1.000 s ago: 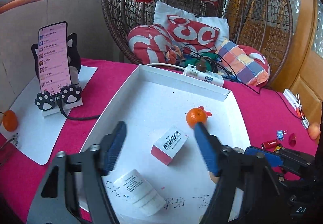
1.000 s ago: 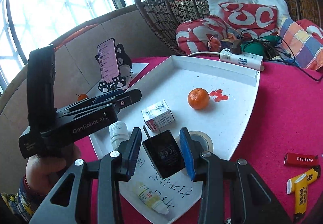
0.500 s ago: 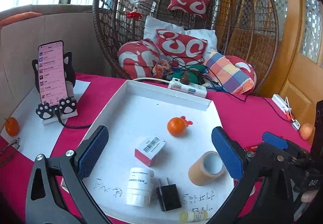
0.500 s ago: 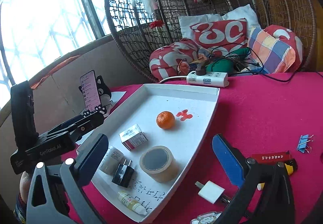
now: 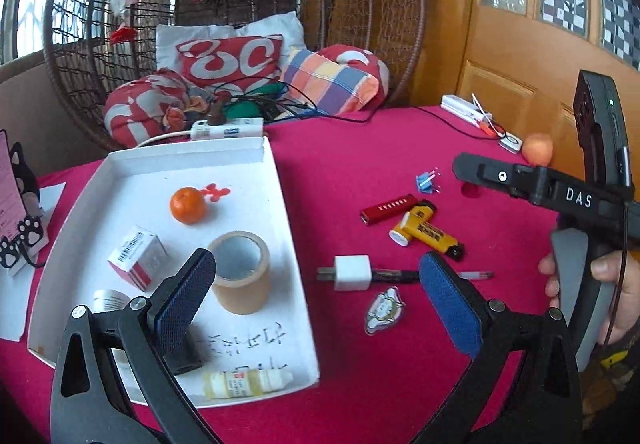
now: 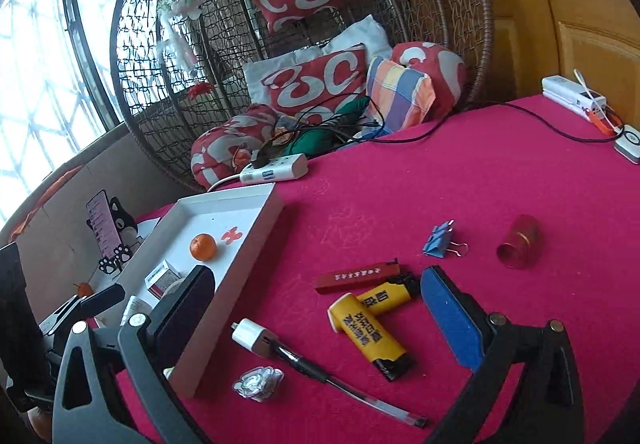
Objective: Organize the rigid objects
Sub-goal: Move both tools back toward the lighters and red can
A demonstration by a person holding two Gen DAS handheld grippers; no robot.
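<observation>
Both hand-held grippers stood with their jaws spread wide and nothing between the pads. The left hand-held gripper hung over the near right edge of the white tray, and the right hand-held gripper hung over the loose things on the pink table just beside that tray. Within the last second the jaws of both had been opening, the right one letting go of the black plug, which lay in the tray partly hidden behind the left gripper's pad. In the tray also lay an orange, a small red and white box, a roll of tan tape standing on its end, a white bottle mostly hidden, and a small yellow tube along the near wall. On the table outside the tray lay a white charger cube touching a black pen, a shiny badge near them, two yellow lighters side by side, a red lighter just behind them, a blue binder clip and a red cap further off. A hand gripped the right gripper's handle at the right edge of the left wrist view.
</observation>
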